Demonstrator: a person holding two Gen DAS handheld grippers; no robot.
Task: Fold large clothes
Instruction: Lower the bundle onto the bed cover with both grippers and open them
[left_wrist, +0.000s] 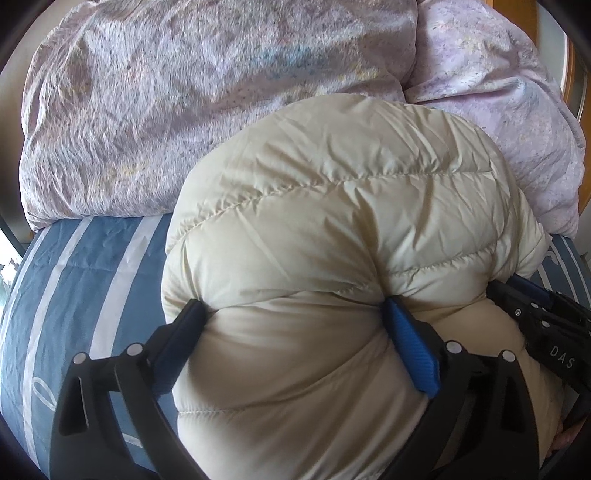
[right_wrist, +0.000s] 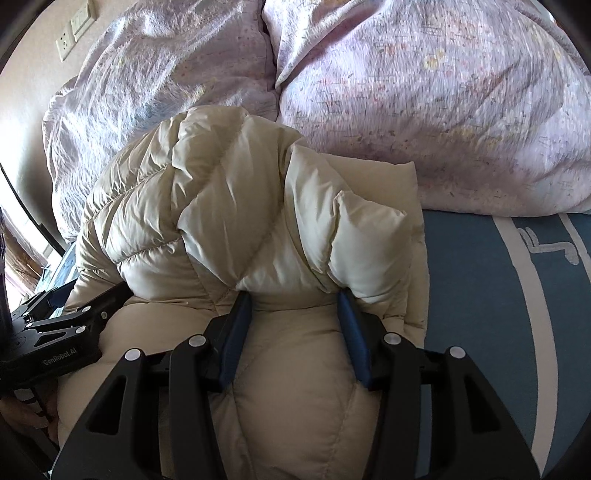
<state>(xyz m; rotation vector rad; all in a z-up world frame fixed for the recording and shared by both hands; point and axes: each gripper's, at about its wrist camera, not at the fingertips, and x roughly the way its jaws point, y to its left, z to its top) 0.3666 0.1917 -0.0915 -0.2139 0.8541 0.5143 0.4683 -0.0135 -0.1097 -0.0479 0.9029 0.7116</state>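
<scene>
Left gripper (left_wrist: 295, 314): black frame, blue ribbed pads, jaws spread very wide, straddling a fat roll of the cream quilted puffer jacket (left_wrist: 332, 221). The padding bulges between the fingers and dents in at both tips, so the fabric touches both pads (left_wrist: 410, 347); whether this counts as a grip or only the filling swelling against released jaws, I cannot tell. Right gripper (right_wrist: 295, 302): same build, jaws about half spread, clenched on a narrower bunch of the same jacket; the fabric pinches in between the blue pads (right_wrist: 352, 343) and puffs out above the tips in pale, sunlit lobes. Jacket is smooth, slightly glossy shell fabric with stitched channels, folded into a thick mound. It lies on a blue bedsheet with white stripes (left_wrist: 74, 277), the far edge pressed against a crumpled lilac floral duvet (left_wrist: 184, 92) heaped behind it. The sheet carries white looping line motifs, not readable as words. Each gripper shows in the other's view at the jacket's side: "DAS" is legible in white on the black body seen from the left wrist, "GenRobot.AI" on the one seen from the right wrist. A white wall socket and switch plate (right_wrist: 75, 31) sit on the beige wall at upper left of the right wrist view.
</scene>
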